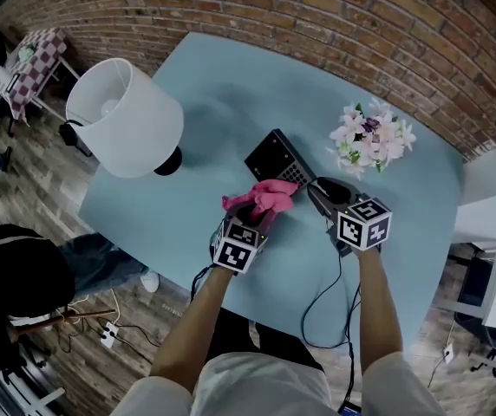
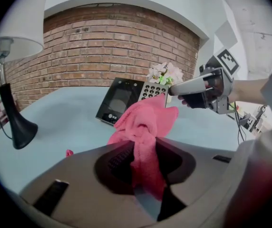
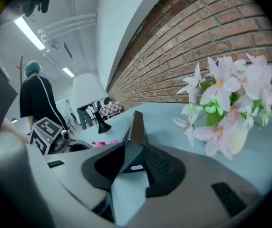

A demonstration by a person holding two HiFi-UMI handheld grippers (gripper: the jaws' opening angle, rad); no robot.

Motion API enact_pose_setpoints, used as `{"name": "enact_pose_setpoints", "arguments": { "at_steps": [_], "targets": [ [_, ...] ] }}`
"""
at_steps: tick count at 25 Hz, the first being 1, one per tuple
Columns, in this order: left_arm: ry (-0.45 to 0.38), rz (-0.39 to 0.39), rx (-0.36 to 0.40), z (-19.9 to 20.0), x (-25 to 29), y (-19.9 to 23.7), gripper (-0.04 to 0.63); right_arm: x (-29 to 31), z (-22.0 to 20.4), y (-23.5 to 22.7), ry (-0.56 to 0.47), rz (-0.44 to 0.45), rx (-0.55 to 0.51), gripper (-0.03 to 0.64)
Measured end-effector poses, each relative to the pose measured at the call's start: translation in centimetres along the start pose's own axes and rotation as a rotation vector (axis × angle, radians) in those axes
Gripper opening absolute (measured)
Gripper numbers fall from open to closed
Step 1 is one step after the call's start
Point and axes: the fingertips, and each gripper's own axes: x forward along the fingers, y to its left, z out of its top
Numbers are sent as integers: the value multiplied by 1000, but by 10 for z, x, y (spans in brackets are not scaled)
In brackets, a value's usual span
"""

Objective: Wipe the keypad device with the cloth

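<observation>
The left gripper (image 2: 144, 148) had its jaws pinching the pink cloth (image 2: 143, 120), which bunched just ahead of them at the near edge of the keypad device (image 1: 274, 158). The jaws of the right gripper (image 3: 135, 148) clamped that device's end edge. Bare tabletop (image 1: 231, 102) lay beyond both. The lamp (image 1: 127, 115) stood well left and the flowers (image 1: 371, 139) near, ahead-right.

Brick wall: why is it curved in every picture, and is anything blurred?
Head view: wide lens bows the wall and table edges. Left gripper view: black round border, cloth fairly sharp. Right gripper view: flowers soft, device close and dark, ceiling lights glaring.
</observation>
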Motion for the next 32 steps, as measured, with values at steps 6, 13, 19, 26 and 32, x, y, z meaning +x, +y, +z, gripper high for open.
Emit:
{"name": "enact_pose_setpoints", "arguments": {
  "at_steps": [6,13,19,26,32],
  "targets": [
    [-31,69,-37,-3,-26,22,143,-13,-3,2,-5,-49,-2,144],
    [-108,157,-79,3,-67,43,143,-38,10,17,-29,-100,-22,146],
    [-220,227,-68,37,-119,43,143,-64,33,45,-55,-117,-48,144],
    [-327,271,-9,78,-185,24,143,-93,63,102,-87,-90,-153,95],
    [-392,288,27,95,-237,-3,143,-127,87,141,-140,-91,-206,69]
  ]
}}
